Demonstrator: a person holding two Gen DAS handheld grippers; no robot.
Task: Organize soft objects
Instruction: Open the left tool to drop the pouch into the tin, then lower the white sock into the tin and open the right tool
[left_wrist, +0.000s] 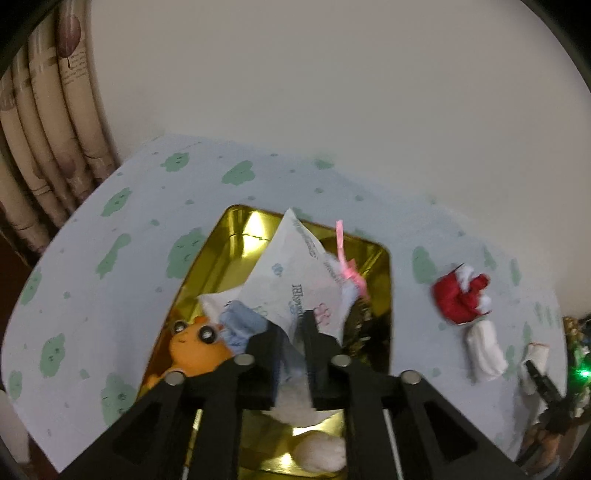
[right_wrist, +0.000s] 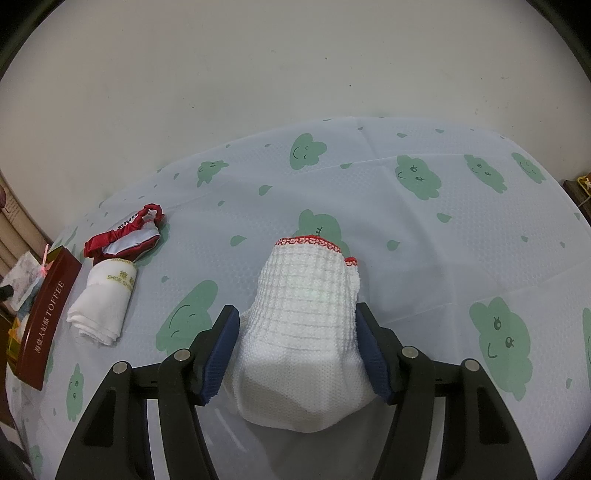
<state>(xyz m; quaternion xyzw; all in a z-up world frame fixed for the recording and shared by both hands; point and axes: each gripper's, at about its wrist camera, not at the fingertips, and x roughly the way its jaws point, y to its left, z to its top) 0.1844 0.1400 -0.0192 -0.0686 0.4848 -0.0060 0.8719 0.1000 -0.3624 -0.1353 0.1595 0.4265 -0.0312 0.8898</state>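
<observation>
Evidently mid-sort: left tool (left_wrist: 291, 321) over tin (left_wrist: 236, 236), jaws nearly together, pouch (left_wrist: 295, 266) corner between them; gripped or freed, could not tell. Pouch stood tilted in tin, long axis rising toward far wall. Right tool (right_wrist: 297, 308) spread astride glove (right_wrist: 306, 332), which lay flat on desk (right_wrist: 406, 229), cuff pointing away, long axis along tool's line. Next, probably: pinch glove across its width, carry it to tin.
</observation>
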